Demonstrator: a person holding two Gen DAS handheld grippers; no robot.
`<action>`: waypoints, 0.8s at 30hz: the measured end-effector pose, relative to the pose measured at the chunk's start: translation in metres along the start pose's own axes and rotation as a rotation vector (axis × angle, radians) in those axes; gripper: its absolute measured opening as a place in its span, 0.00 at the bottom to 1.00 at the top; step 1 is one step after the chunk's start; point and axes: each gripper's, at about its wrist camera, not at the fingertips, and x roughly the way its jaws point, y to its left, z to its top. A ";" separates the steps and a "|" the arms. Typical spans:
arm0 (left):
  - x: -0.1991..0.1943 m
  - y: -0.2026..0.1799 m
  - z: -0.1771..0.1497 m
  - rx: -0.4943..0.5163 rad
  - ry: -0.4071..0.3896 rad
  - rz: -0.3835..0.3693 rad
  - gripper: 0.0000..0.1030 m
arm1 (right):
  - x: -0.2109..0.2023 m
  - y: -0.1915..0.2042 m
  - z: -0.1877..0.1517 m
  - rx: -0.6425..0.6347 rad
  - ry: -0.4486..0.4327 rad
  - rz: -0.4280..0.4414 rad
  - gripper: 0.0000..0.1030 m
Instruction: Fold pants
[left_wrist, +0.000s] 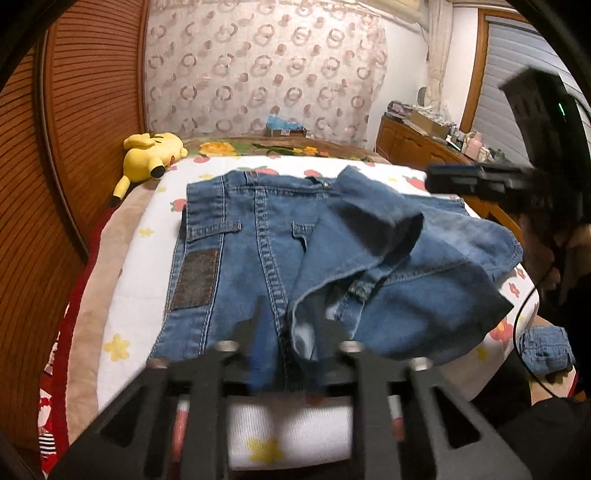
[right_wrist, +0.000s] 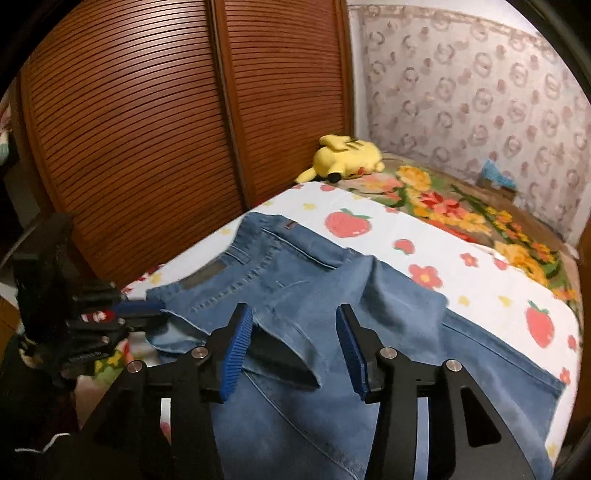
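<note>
Blue jeans (left_wrist: 258, 240) lie on the bed with the waistband at the far side and a leg end folded back over the seat, rumpled (left_wrist: 406, 258). My left gripper (left_wrist: 291, 332) hovers at the near edge of the denim; its blurred fingers stand apart over the fold's edge and press on nothing. The right wrist view shows the same jeans (right_wrist: 295, 280). There my right gripper (right_wrist: 293, 310) is open, blue pads (right_wrist: 238, 350) wide apart above the folded cloth. The left gripper (right_wrist: 140, 308) shows at the jeans' left edge, and the right gripper (left_wrist: 461, 181) hangs over the far right corner.
A white sheet with strawberries (right_wrist: 443, 258) covers the bed, with a floral blanket (right_wrist: 461, 206) behind it. A yellow plush toy (left_wrist: 151, 155) lies by the slatted wooden doors (right_wrist: 147, 129). A wooden dresser (left_wrist: 413, 140) stands at the right. Another denim piece (left_wrist: 546, 347) sits off the bed's right edge.
</note>
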 end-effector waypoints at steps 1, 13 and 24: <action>-0.001 -0.001 0.001 0.002 -0.005 -0.004 0.47 | -0.003 0.000 -0.004 0.005 -0.001 -0.010 0.48; 0.007 -0.035 0.027 0.074 -0.026 -0.037 0.55 | -0.023 -0.013 -0.054 0.098 -0.045 -0.135 0.48; 0.051 -0.076 0.050 0.185 0.049 -0.094 0.54 | -0.008 -0.034 -0.090 0.227 -0.033 -0.220 0.61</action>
